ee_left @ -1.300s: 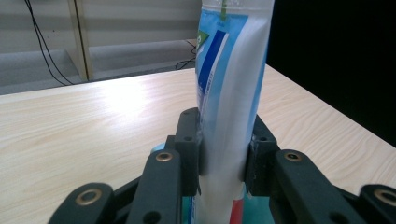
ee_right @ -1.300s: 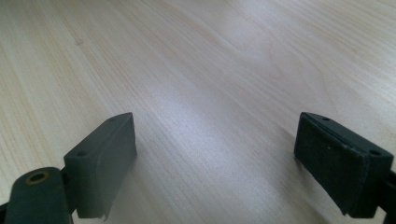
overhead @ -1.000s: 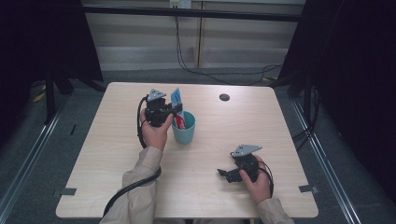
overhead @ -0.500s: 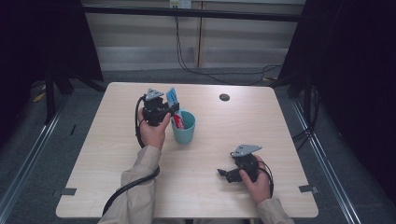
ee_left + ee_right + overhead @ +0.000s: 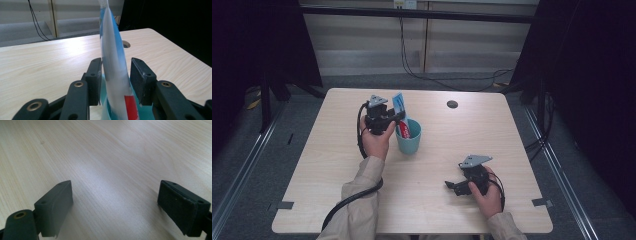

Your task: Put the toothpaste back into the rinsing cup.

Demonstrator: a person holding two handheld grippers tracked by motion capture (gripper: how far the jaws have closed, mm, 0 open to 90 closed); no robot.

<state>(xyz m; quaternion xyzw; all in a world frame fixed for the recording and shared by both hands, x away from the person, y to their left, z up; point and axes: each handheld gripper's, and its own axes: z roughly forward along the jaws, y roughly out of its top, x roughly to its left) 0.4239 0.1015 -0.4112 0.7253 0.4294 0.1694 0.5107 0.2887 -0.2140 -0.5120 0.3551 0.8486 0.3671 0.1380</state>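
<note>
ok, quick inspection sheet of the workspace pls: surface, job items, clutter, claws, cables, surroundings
Surface: light wood table, round cable hole near far edge.
Job's things: toothpaste tube upright in teal cup.
Clutter: nothing seen.
Grippers: left claw astride the tube, jaws have just been opening, gap at the right pad; right claw open over bare wood, nothing between its jaws.
Cables: black cable trails from the left claw off the near edge; wires hang behind the table.
Surroundings: dark curtains, grey floor.
</note>
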